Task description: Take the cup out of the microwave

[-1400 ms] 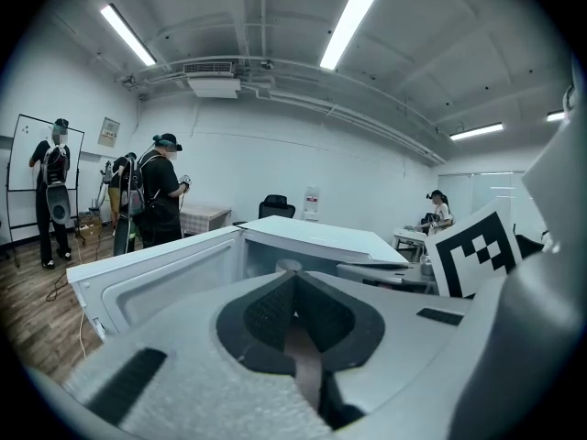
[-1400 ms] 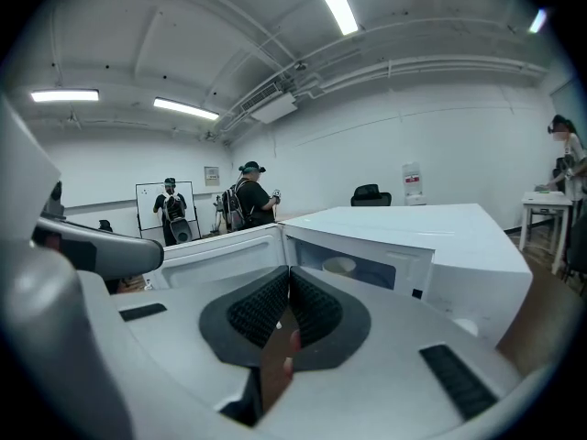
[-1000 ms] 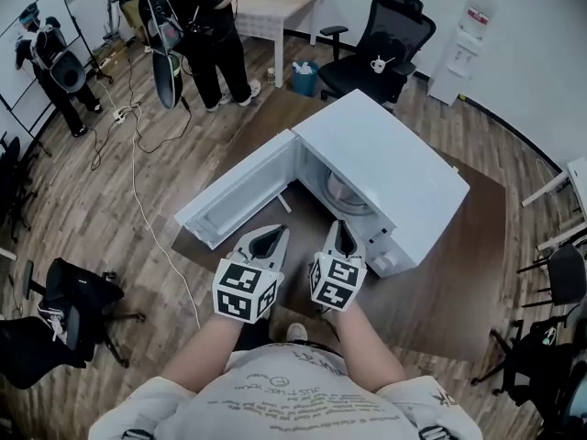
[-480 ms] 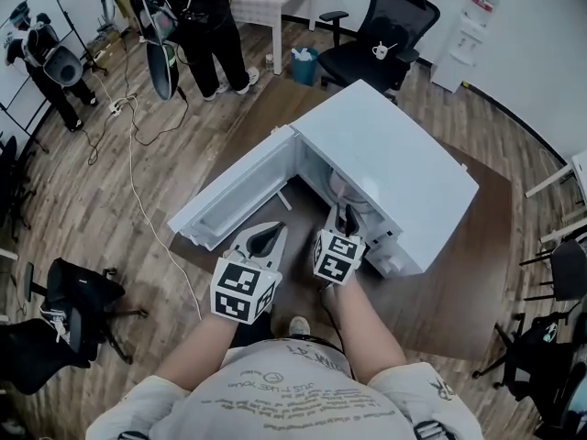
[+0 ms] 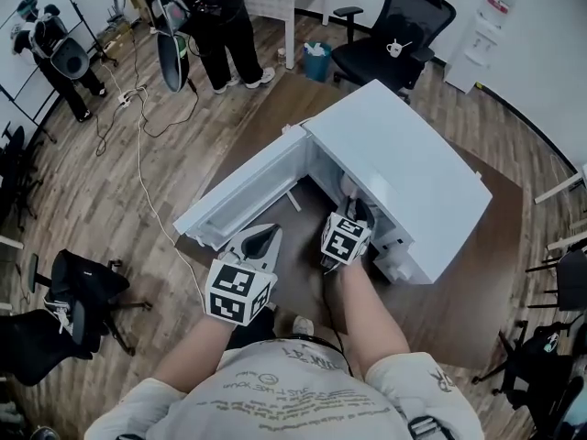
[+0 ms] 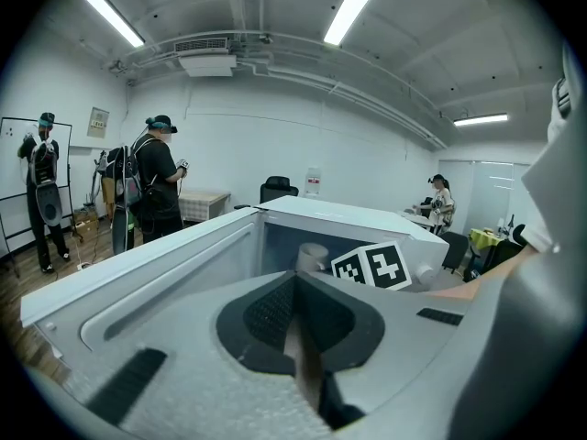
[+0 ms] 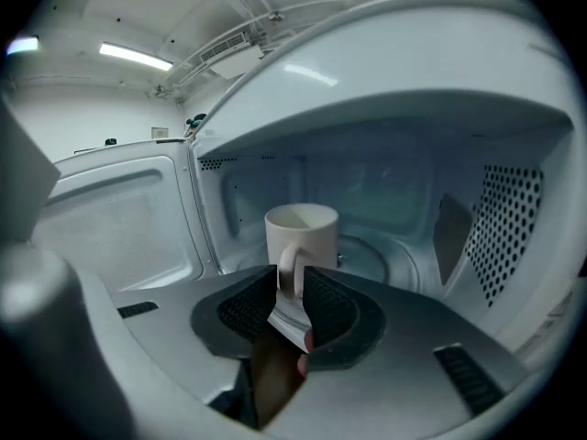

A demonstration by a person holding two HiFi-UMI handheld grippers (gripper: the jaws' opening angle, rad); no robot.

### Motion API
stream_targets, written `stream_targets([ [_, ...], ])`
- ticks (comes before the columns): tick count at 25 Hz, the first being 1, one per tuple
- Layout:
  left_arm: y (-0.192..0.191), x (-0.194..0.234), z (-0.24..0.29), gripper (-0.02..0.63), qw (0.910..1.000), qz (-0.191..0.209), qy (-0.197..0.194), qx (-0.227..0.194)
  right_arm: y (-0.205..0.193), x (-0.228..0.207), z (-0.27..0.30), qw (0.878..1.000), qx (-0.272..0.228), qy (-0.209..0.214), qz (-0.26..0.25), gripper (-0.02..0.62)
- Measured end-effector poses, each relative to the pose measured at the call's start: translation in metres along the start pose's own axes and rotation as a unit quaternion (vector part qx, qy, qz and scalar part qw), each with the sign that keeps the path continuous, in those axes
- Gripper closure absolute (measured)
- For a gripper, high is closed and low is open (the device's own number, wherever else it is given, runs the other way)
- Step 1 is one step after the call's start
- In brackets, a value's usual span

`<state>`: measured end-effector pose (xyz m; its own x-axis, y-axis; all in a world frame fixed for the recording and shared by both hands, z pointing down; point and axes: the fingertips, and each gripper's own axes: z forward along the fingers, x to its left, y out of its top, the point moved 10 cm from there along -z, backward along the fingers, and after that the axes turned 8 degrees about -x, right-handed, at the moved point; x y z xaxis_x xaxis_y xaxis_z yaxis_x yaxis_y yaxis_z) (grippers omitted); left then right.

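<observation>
Two grippers: my right gripper [image 7: 292, 280] reaches inside the open microwave [image 5: 404, 181], jaws pinching the handle of the white cup [image 7: 301, 232]; my left gripper [image 6: 294, 290] hangs outside, jaws together.

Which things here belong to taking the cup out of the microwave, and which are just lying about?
In the job: cup; microwave, its door open; right gripper, fingers closed on the cup's handle.
Lying about: office chair; blue bin; left gripper, shut and empty.

Glossy, seemingly ceramic cup [image 7: 301, 232]; wood-plank floor [image 5: 73, 211]
</observation>
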<state>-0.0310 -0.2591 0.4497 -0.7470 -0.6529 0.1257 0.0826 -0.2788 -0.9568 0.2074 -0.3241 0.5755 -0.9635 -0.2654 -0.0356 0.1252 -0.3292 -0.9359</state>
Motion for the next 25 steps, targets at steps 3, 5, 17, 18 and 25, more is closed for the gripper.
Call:
stream_targets([
  [3, 0.0, 0.005, 0.0, 0.595, 1.0, 0.001, 0.004, 0.003, 0.0, 0.003, 0.007, 1.0, 0.006, 0.001, -0.006, 0.505],
  [5, 0.0, 0.009, 0.0, 0.595, 1.0, 0.002, 0.007, 0.004, 0.002, 0.006, 0.01, 1.0, 0.008, 0.004, -0.009, 0.505],
  [17, -0.001, 0.021, -0.006, 0.595, 0.9995, -0.001, 0.031, 0.004, -0.003, 0.025, 0.026, 0.994, -0.006, 0.048, -0.103, 0.525],
  [18, -0.001, 0.022, -0.007, 0.595, 0.9995, -0.001, 0.033, 0.004, -0.003, 0.027, 0.028, 0.993, -0.008, 0.054, -0.108, 0.525],
  [25, 0.002, 0.03, -0.014, 0.595, 0.9992, 0.003, 0.04, -0.004, -0.004, 0.039, 0.037, 0.988, -0.012, 0.063, -0.138, 0.546],
])
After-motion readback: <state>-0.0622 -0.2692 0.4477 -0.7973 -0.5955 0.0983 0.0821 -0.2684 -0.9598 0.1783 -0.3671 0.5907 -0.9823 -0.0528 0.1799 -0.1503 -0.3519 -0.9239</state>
